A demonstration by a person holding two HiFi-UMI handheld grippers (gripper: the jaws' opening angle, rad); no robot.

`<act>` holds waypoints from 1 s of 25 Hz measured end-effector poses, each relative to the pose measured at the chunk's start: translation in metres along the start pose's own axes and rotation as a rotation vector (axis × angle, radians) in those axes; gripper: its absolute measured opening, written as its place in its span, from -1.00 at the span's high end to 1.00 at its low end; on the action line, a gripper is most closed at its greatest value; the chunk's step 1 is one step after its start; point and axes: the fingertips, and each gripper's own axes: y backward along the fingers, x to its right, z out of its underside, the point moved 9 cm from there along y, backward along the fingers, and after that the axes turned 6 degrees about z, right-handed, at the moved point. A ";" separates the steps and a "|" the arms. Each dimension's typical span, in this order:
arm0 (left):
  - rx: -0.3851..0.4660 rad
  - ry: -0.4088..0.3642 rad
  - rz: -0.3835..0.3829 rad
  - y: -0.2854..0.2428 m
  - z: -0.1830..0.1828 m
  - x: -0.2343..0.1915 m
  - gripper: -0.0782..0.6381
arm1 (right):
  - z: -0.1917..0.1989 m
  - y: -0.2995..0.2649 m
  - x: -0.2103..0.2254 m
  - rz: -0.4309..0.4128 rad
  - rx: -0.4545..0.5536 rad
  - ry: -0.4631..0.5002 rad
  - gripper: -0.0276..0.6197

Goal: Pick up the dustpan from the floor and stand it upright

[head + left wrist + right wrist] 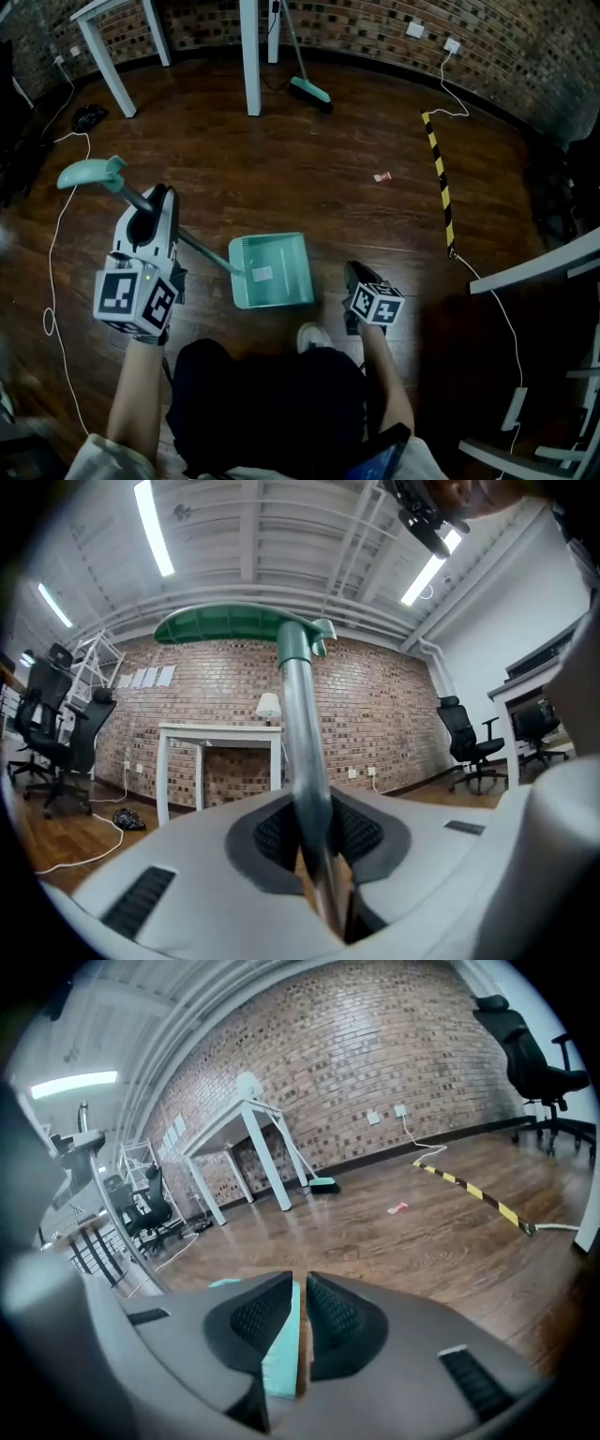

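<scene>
A teal dustpan (271, 272) lies in front of me on the wooden floor, open face up. Its long grey pole (192, 246) slants up to the left and ends in a teal grip (89, 173). My left gripper (157, 197) is shut on the pole below the grip. In the left gripper view the pole (305, 752) runs up from between the pads of my left gripper (317, 846) to the green grip (234, 625). My right gripper (354, 270) is at the pan's right side. In the right gripper view my right gripper (298, 1312) has the dustpan's teal rim (283, 1354) between its nearly closed pads.
A broom (309, 91) leans by a white table leg (250, 56) at the back. Yellow-black tape (441, 178) runs along the floor at the right, with a pink scrap (382, 176) near it. White cables, a white desk edge (534, 267) and my shoe (314, 336) are close by.
</scene>
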 end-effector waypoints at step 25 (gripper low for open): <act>-0.285 -0.157 0.288 0.098 -0.075 0.027 0.76 | -0.300 0.216 -0.125 -0.286 0.417 0.374 0.98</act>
